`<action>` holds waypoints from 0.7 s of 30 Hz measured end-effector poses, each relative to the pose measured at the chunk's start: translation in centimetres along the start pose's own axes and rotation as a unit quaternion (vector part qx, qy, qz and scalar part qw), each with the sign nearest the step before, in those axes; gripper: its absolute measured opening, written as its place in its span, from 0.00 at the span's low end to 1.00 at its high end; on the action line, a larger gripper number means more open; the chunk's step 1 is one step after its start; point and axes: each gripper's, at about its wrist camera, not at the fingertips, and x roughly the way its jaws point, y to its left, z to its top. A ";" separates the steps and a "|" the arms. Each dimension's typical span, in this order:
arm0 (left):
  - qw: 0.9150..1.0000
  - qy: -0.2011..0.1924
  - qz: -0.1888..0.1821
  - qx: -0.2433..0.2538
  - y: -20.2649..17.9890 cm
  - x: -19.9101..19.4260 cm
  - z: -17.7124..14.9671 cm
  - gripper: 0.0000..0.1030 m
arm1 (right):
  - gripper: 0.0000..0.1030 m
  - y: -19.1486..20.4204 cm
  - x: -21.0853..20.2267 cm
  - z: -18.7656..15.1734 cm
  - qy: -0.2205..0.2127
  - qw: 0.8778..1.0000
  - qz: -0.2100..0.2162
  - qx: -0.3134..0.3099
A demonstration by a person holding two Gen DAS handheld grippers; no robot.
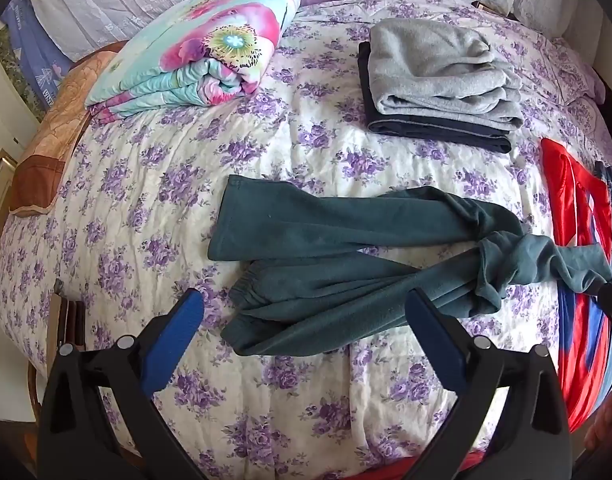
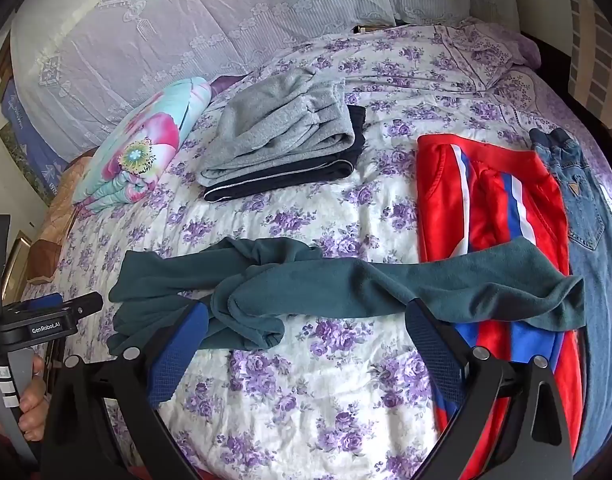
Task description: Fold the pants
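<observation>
Dark teal pants (image 1: 346,264) lie crumpled and twisted across the floral bedspread (image 1: 266,152). In the left wrist view the waistband sits near the front, one leg runs left and the other runs right over red pants. My left gripper (image 1: 306,312) is open just in front of the waistband, holding nothing. In the right wrist view the teal pants (image 2: 326,292) stretch across the middle, one leg end over the red pants (image 2: 494,208). My right gripper (image 2: 306,320) is open above the bed in front of them, empty. The left gripper also shows in the right wrist view (image 2: 66,312).
A folded stack of grey (image 1: 438,72) and dark navy (image 1: 438,132) clothes lies behind the teal pants. A folded floral blanket (image 1: 198,52) sits back left. Red pants (image 1: 578,240) and jeans (image 2: 594,240) lie at the right. Pillows (image 2: 186,40) line the head of the bed.
</observation>
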 end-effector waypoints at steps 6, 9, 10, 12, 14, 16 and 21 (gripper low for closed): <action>1.000 0.004 0.000 0.002 -0.2 0.6 0.0 0.95 | 0.96 -0.1 0.3 0.1 0.005 1.000 0.000 0.004; 1.000 0.005 0.000 0.002 -0.2 0.6 0.0 0.95 | 0.96 -0.1 0.3 0.1 0.000 1.000 0.000 0.002; 1.000 0.005 0.000 0.002 -0.2 0.6 0.0 0.95 | 0.96 -0.1 0.6 0.1 0.000 1.000 0.001 0.002; 1.000 0.006 0.001 0.002 -0.2 0.7 0.0 0.95 | 0.96 -0.2 0.7 0.2 0.000 1.000 0.001 0.002; 1.000 0.007 0.001 0.002 -0.2 0.7 0.0 0.95 | 0.96 -0.2 0.8 0.0 -0.001 1.000 0.001 0.002; 1.000 0.008 0.001 0.002 -0.2 0.8 0.0 0.95 | 0.96 -0.2 0.8 0.1 0.000 1.000 0.001 0.002; 1.000 0.009 0.001 0.003 -0.2 0.8 0.0 0.95 | 0.96 -0.2 0.9 0.3 0.002 1.000 0.004 0.003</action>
